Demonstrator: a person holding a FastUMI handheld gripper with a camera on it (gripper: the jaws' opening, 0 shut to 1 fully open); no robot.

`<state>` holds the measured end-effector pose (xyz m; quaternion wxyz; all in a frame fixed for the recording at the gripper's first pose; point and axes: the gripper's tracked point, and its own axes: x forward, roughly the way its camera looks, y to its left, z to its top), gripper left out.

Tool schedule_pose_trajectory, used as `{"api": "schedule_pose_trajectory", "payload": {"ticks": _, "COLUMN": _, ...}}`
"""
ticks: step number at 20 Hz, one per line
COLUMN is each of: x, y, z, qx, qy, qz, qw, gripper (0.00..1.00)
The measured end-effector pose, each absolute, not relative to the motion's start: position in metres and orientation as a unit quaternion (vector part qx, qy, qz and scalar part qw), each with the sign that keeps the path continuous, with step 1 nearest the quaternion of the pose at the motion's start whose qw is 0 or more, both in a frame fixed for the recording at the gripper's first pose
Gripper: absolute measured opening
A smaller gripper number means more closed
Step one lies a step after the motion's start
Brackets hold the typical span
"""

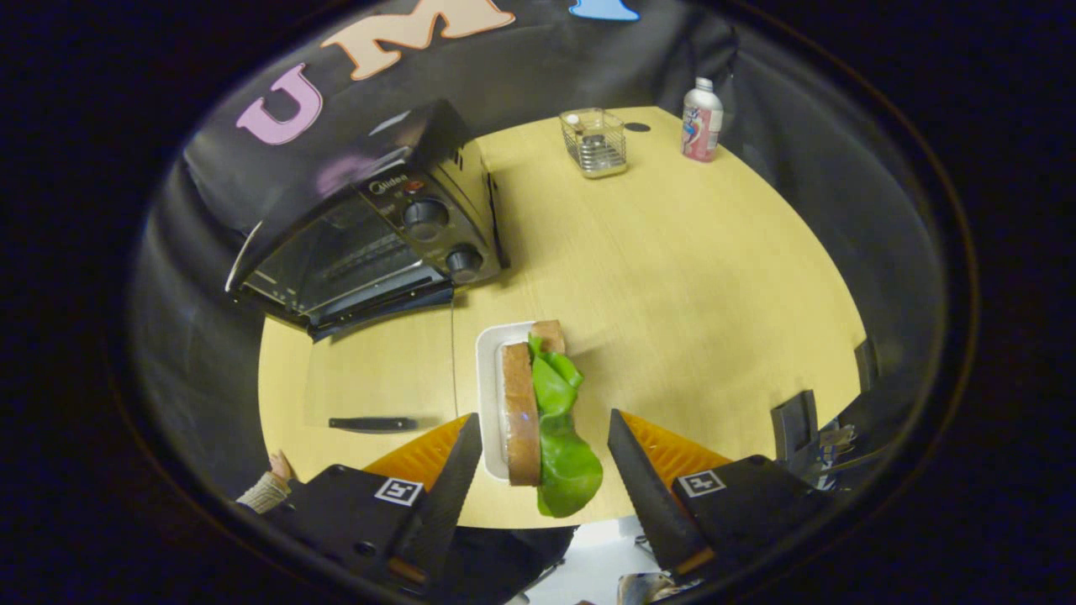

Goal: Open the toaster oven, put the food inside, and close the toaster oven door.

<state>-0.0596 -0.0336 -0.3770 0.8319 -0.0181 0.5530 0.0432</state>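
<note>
Table: your table (672, 277) is pale wood, with black cloth hung behind it.
Oven: toaster oven (370, 244) sits at the far left; its door looks slightly ajar, tilted off the front.
Food: sandwich (538, 412) with green lettuce lies on a white tray (490, 370), between your tong fingers and just ahead of them.
Tongs: your tongs (545, 437) are spread wide, one finger each side of the sandwich, touching nothing.
Far edge: wire basket (594, 141) and bottle (701, 119), well apart from the food.
Near left: dark knife-like tool (372, 423) on the table; a hand (277, 470) at the edge.
</note>
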Motion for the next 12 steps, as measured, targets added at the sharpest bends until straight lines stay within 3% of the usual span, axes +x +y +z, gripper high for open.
{"api": "schedule_pose_trajectory", "payload": {"ticks": 6, "x": -0.062, "y": -0.025, "z": -0.385, "qx": -0.007, "qy": 0.564, "qz": 0.042, "qw": 0.825, "gripper": 0.48}}
{"api": "schedule_pose_trajectory", "payload": {"ticks": 8, "x": -0.063, "y": -0.022, "z": -0.378, "qx": 0.005, "qy": 0.561, "qz": 0.034, "qw": 0.827, "gripper": 0.39}}
{"api": "schedule_pose_trajectory", "payload": {"ticks": 12, "x": -0.059, "y": -0.004, "z": -0.348, "qx": 0.082, "qy": 0.530, "qz": 0.028, "qw": 0.844, "gripper": 0.39}}
